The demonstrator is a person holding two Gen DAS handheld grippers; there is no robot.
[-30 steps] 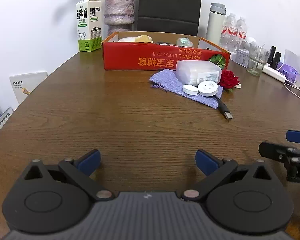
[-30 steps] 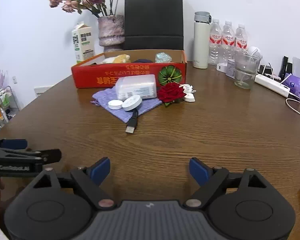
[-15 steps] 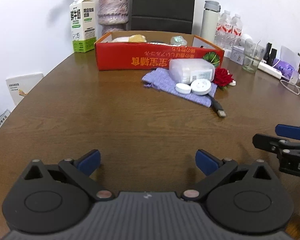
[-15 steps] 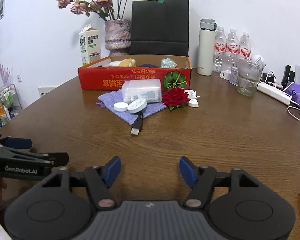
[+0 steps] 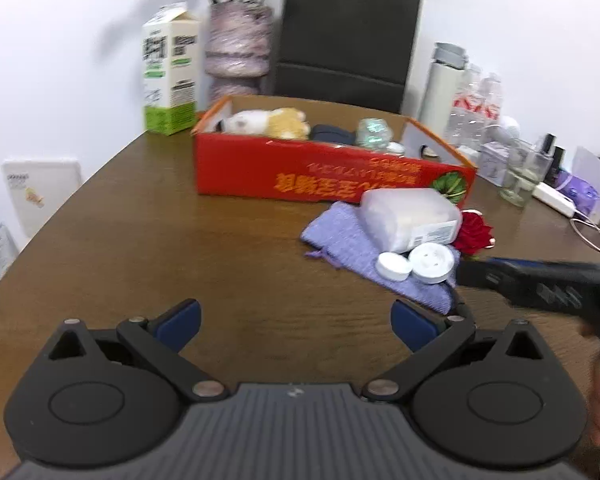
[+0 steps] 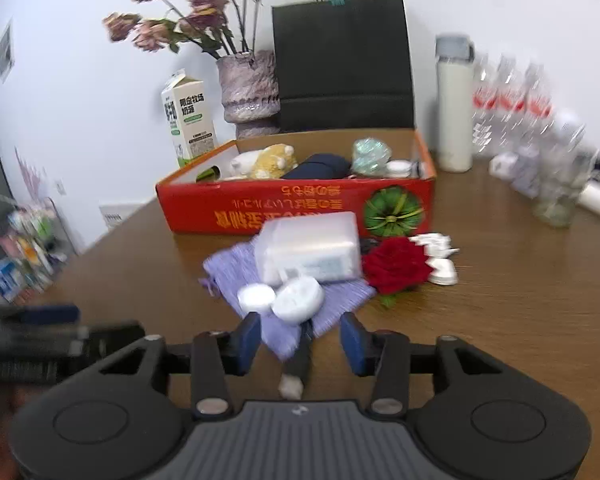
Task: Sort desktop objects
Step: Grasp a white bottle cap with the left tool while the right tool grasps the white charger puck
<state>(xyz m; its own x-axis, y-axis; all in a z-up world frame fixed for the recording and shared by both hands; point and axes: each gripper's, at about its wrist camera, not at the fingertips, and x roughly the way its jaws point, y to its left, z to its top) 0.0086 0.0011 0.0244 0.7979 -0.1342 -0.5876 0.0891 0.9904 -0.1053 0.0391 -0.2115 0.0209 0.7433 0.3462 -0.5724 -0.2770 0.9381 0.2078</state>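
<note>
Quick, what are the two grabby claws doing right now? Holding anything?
Left gripper: open, holding nothing, above bare table.
Right gripper: open, its fingers either side of the black USB cable, not closed on it yet.

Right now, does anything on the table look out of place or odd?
Yes. The red box has its printing upside down from both views. In front of it a clear plastic box and two white round caps lie loosely on a purple pouch, beside a red rose. Nothing looks spilled or broken.
</note>
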